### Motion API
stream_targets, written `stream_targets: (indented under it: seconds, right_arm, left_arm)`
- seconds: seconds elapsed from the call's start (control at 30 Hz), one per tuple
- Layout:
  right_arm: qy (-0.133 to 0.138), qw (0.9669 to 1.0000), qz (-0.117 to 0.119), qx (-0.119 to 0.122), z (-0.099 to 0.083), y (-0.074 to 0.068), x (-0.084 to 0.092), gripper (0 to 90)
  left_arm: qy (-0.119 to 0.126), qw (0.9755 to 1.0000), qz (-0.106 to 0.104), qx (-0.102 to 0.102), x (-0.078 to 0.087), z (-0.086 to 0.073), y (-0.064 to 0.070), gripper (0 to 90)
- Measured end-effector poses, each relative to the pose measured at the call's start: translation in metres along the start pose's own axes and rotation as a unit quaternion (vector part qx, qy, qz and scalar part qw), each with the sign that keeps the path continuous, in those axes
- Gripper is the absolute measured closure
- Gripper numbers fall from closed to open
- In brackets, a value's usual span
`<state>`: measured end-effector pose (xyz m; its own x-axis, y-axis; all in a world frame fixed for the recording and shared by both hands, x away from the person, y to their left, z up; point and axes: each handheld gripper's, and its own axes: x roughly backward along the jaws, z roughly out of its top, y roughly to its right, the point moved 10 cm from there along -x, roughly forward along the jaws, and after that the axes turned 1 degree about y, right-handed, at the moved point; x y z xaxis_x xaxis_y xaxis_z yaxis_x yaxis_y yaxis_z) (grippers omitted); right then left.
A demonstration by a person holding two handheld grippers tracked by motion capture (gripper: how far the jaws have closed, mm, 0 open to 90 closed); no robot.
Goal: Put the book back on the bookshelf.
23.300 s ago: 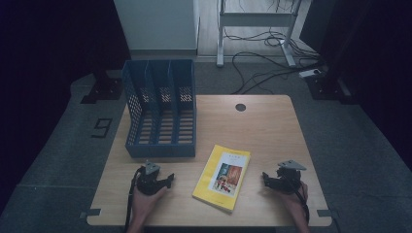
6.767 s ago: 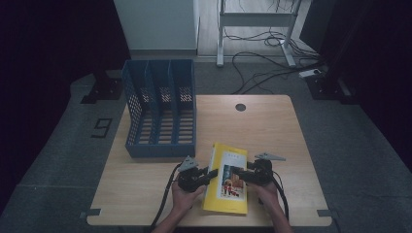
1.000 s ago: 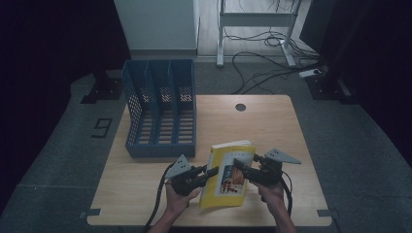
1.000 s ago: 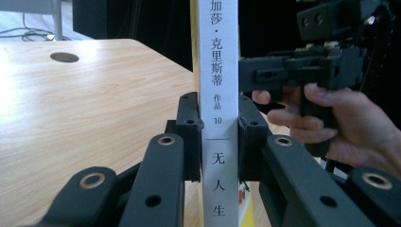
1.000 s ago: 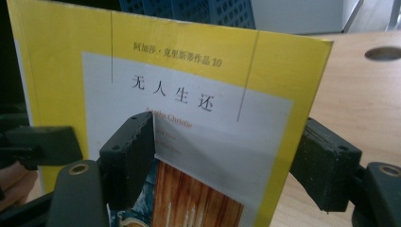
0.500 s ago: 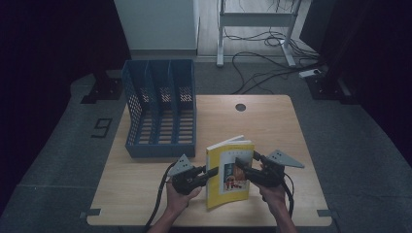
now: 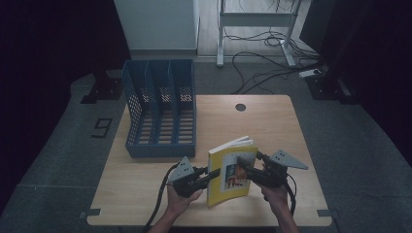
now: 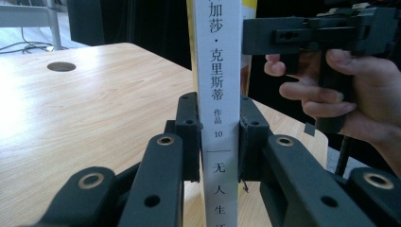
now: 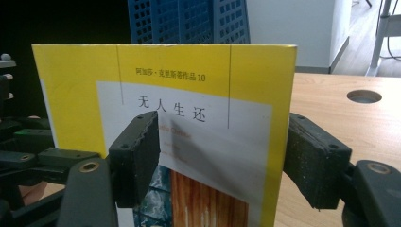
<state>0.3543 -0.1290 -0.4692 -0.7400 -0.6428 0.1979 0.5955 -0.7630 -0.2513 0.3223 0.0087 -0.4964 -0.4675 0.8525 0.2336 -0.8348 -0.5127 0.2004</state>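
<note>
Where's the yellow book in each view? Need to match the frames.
High view: book upright near the table's front edge, between both grippers.
Left gripper view: centre, its white spine clamped by the jaws.
Right gripper view: centre, its cover facing the camera.
Shared landmark: the table's round hole.

The yellow book (image 9: 189, 118) has "阿加莎·克里斯蒂作品 10" printed across the top of its cover, with "无人生还" below it. Its white spine (image 8: 218, 113) reads "加莎·克里斯蒂 作品 10 无人生". On the floor at the table's nine o'clock stands a "9" (image 7: 102, 128).
</note>
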Motion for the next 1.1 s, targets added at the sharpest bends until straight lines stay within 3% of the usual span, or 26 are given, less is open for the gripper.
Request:
stream_targets:
  seconds: [0.3, 0.5, 0.6, 0.7, 0.83, 1.1]
  right_arm:
    - [-0.001, 0.9998, 0.012, 0.016, -0.001, -0.007, -0.002, 31.4]
    - [0.001, 0.9998, 0.016, 0.014, -0.001, -0.007, -0.001, 31.6]
    - [0.003, 0.9997, 0.020, 0.014, -0.001, -0.008, -0.001, 32.3]
    - [0.004, 0.9993, 0.035, 0.016, 0.000, -0.013, -0.002, 33.9]
    - [0.000, 0.9989, 0.030, 0.036, -0.001, -0.017, -0.003, 33.4]
    - [-0.001, 0.9988, 0.031, 0.039, -0.001, -0.016, -0.002, 33.7]
  left_arm:
    - [-0.008, 0.9995, 0.009, 0.030, 0.000, -0.006, -0.013, 74.2]
    - [-0.009, 0.9995, 0.000, 0.030, 0.001, -0.005, -0.011, 74.1]
    - [-0.008, 0.9984, -0.023, 0.051, 0.002, -0.002, -0.009, 71.9]
    - [-0.005, 0.9987, -0.022, 0.045, 0.004, 0.001, -0.006, 71.4]
    - [-0.005, 0.9995, -0.008, 0.031, 0.005, 0.001, -0.005, 74.0]
    - [-0.001, 0.9998, 0.001, 0.020, 0.005, 0.002, -0.001, 75.3]
